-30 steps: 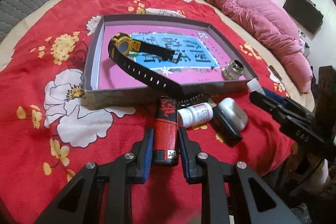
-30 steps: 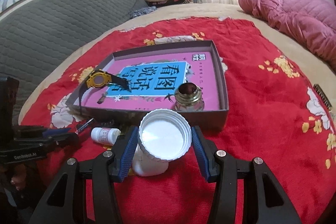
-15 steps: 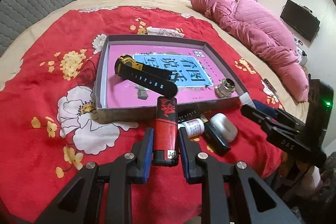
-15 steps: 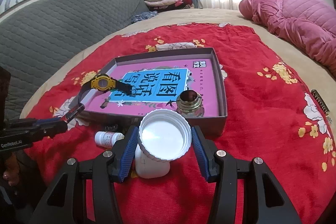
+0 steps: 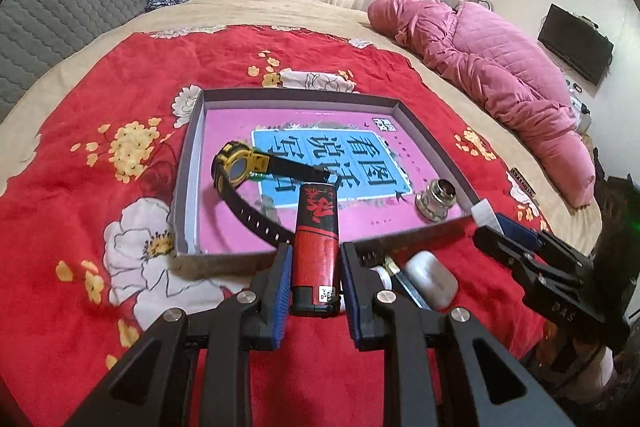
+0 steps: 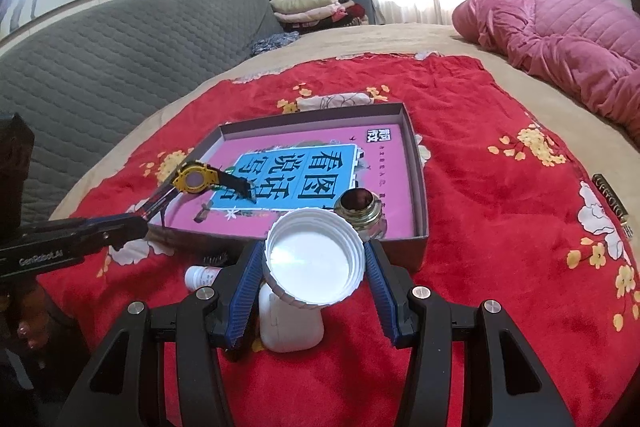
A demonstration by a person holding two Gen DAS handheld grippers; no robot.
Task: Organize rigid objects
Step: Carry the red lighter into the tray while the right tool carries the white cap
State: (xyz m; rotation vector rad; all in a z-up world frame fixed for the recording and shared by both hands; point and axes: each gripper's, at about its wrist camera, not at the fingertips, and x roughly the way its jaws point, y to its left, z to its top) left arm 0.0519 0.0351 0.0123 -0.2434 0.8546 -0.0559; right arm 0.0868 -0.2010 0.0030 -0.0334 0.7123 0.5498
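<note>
My left gripper [image 5: 314, 269] is shut on a red and black lighter [image 5: 317, 239] and holds it above the near wall of the grey box [image 5: 188, 195]. The box has a pink printed floor and holds a yellow and black watch [image 5: 236, 171] and a small metal fitting [image 5: 436, 199]. My right gripper [image 6: 314, 267] is shut on a white screw cap [image 6: 314, 259], held above the red cloth in front of the box [image 6: 416, 183]. The watch [image 6: 196, 179] and the fitting [image 6: 362, 213] also show in the right wrist view.
On the red flowered blanket [image 5: 100, 107] before the box lie a small white bottle [image 6: 202, 275], a white rounded case [image 5: 430, 277] and a black comb-like item [image 5: 374, 251]. A pink quilt [image 5: 500, 79] lies at the right. A grey headboard [image 6: 120, 43] stands behind.
Both grippers have risen and moved forward toward the box with their loads. The lighter now hangs over the box's near wall.
</note>
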